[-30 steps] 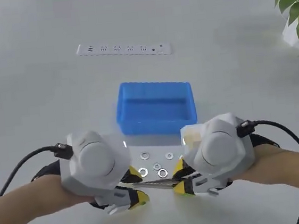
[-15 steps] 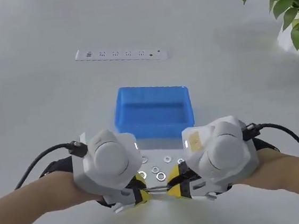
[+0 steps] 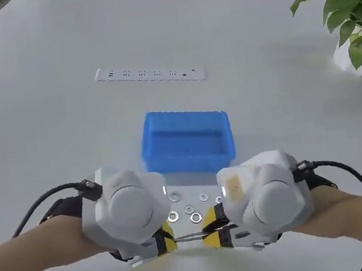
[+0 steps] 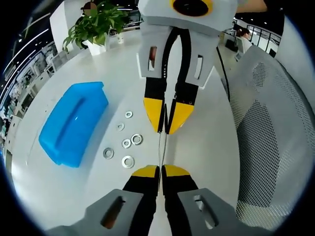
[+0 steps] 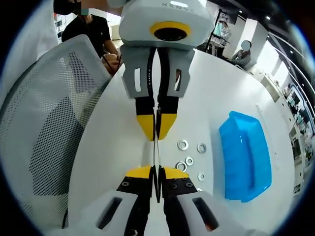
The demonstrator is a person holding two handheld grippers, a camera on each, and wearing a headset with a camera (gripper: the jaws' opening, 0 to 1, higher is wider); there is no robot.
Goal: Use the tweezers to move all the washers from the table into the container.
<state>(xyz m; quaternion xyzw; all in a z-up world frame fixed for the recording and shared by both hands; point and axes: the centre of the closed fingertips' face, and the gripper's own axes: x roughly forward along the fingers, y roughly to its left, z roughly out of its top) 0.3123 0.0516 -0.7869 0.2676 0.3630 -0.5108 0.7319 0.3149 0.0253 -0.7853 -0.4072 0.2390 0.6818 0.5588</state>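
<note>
**Head view.** Two white hand-held grippers meet low in the frame over a pale grey bench (image 3: 42,46). The left gripper (image 3: 166,238) and the right gripper (image 3: 212,234) point tip to tip, with thin metal tweezers (image 3: 189,237) stretched between them. Small silver ring washers (image 3: 188,207) lie on the bench just above the tips. A shallow blue plastic container (image 3: 188,140) sits at frame centre, near the washers but apart from them. A white power strip (image 3: 150,74) lies higher up, and a green leafy plant (image 3: 342,8) fills the upper right corner. The bulky housings hide how the fingers close.

**Left gripper view.** This view shows the grip plainly. At the bottom, the left gripper (image 4: 160,172) has its yellow-tipped fingers (image 4: 146,173) drawn narrow on one end of the tweezers (image 4: 160,147). The right gripper (image 4: 170,118) reaches down from the top, equally narrow on the other end. Six washers (image 4: 126,143) are scattered left of the tweezers, with the container (image 4: 74,123) further left. The plant (image 4: 93,24) is at the upper left and a white mesh chair back (image 4: 275,123) at the right.

**Right gripper view.** The pairing is mirrored. The right gripper (image 5: 156,172) is at the bottom and the left gripper (image 5: 156,125) above, both clamped on the tweezers (image 5: 155,147). The washers (image 5: 189,161) lie right of centre and the container (image 5: 244,155) at the right. The chair back (image 5: 49,123) is at the left, and a seated person in a dark top (image 5: 91,29) at the upper left.
</note>
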